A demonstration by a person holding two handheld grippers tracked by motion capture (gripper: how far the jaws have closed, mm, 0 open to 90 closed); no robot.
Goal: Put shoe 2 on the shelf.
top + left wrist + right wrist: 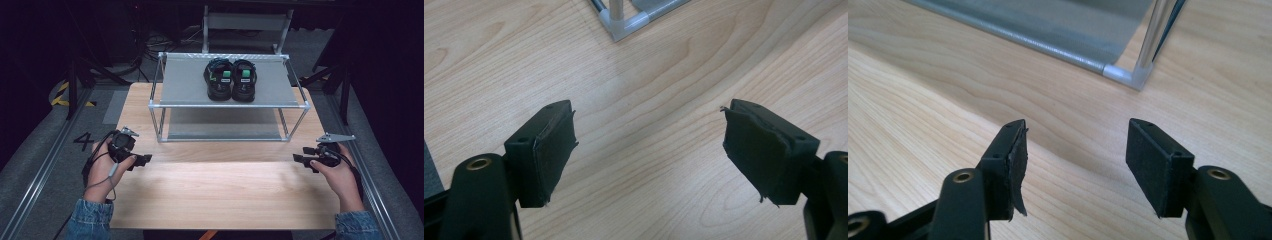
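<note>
Light wooden worktop with a metal-framed shoe rack

The rack stands at the worktop's far half; a pair of black sandals sits side by side on its grey top shelf, right of centre.

Right gripper jaws apart, empty, over wooden table; rack corner ahead.

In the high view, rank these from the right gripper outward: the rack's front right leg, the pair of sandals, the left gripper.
From the right gripper:
1. Rack's front right leg, just up and left of it.
2. Pair of sandals, on the rack's top shelf, toward the back.
3. Left gripper, across the table at its left edge.
</note>
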